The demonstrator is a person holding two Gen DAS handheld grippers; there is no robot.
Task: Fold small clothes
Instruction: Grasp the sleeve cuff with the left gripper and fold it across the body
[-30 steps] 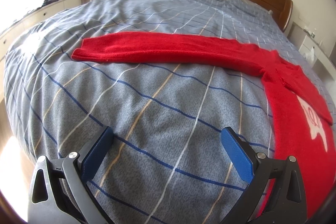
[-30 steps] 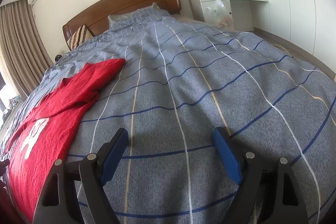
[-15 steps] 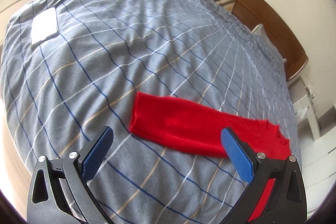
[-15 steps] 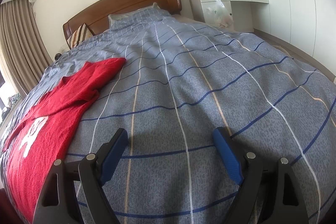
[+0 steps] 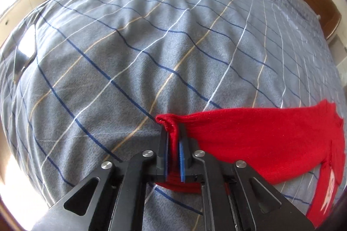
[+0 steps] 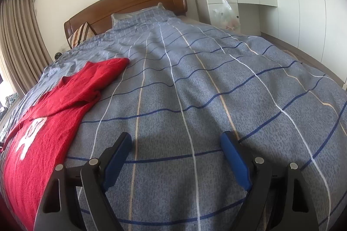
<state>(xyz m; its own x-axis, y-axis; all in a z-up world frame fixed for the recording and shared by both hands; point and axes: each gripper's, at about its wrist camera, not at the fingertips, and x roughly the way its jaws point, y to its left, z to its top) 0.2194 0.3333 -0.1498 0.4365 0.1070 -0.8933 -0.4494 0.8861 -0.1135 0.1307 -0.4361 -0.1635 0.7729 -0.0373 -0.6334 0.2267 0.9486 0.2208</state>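
Partly hidden sleeve cuff (image 5: 171, 129) between left hand-held gripper (image 5: 173, 157) pads.

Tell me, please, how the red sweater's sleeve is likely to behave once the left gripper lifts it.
The sleeve will probably drape limply: its cuff already bunches where the left gripper pinches it. The knit looks fuzzy, so slipping seems unlikely. The rest of the red sweater may drag along the blanket.

The sweater (image 5: 271, 144) lies on the bed (image 5: 151, 57), its sleeve end caught between the closed fingers of the left hand-held gripper (image 5: 173, 144); the rest trails off to that gripper's right. The right hand-held gripper (image 6: 175, 157) hangs spread over the bed cover, the sweater to its left, the headboard (image 6: 130, 5) far ahead, and a cabinet (image 6: 227, 7) ahead to its right.
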